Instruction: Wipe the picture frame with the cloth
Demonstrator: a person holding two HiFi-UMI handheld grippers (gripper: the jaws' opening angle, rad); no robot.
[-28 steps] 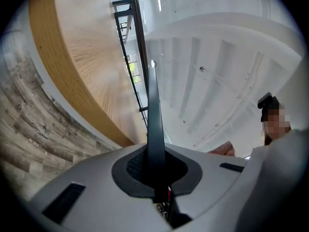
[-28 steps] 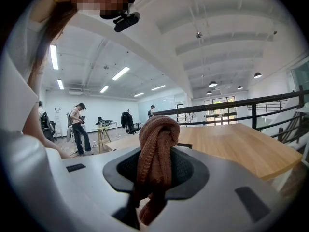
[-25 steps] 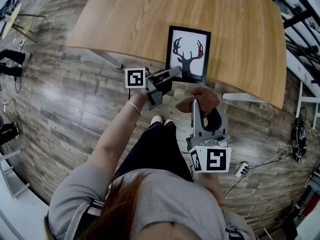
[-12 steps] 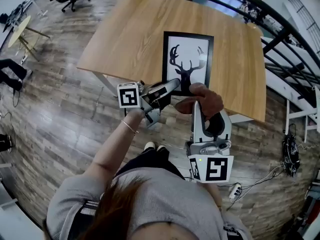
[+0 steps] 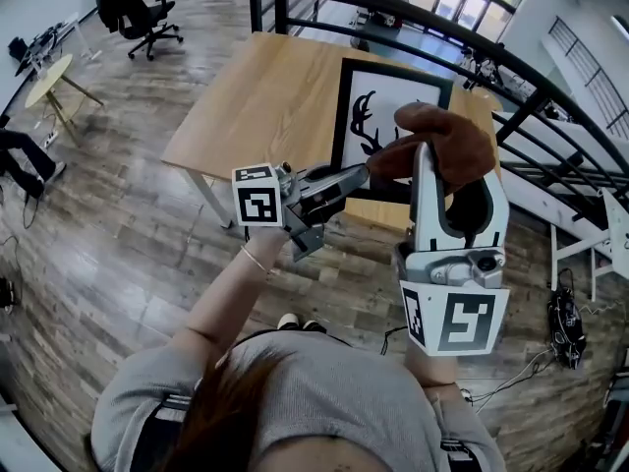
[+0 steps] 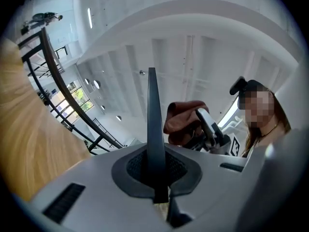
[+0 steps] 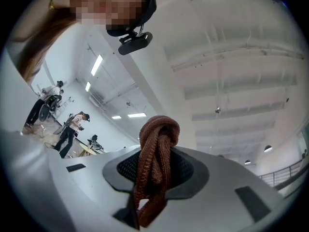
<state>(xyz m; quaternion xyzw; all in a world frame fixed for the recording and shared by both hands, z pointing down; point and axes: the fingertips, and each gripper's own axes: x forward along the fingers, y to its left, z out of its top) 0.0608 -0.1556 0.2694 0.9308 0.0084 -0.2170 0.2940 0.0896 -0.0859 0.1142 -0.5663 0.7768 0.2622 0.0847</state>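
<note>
The black picture frame (image 5: 341, 116) with a deer-antler print lies flat on the wooden table (image 5: 246, 96), near its front edge. My right gripper (image 5: 430, 153) is held up over the frame's right side and is shut on a bunched brown cloth (image 5: 447, 138). The same cloth (image 7: 157, 149) hangs folded between the jaws in the right gripper view. My left gripper (image 5: 360, 172) is shut with nothing in it, raised in front of the frame's lower left corner. From the left gripper (image 6: 152, 110) I see the cloth (image 6: 181, 122) to the right.
A black railing (image 5: 511, 77) runs behind and to the right of the table. An office chair (image 5: 133, 13) and a small round table (image 5: 49, 82) stand at the far left. Cables (image 5: 565, 313) lie on the floor at right. People (image 7: 72, 129) stand in the distance.
Both grippers have risen from below the table edge towards the camera, the right one still carrying the cloth. The head view has tilted up. The frame stays on the table.
</note>
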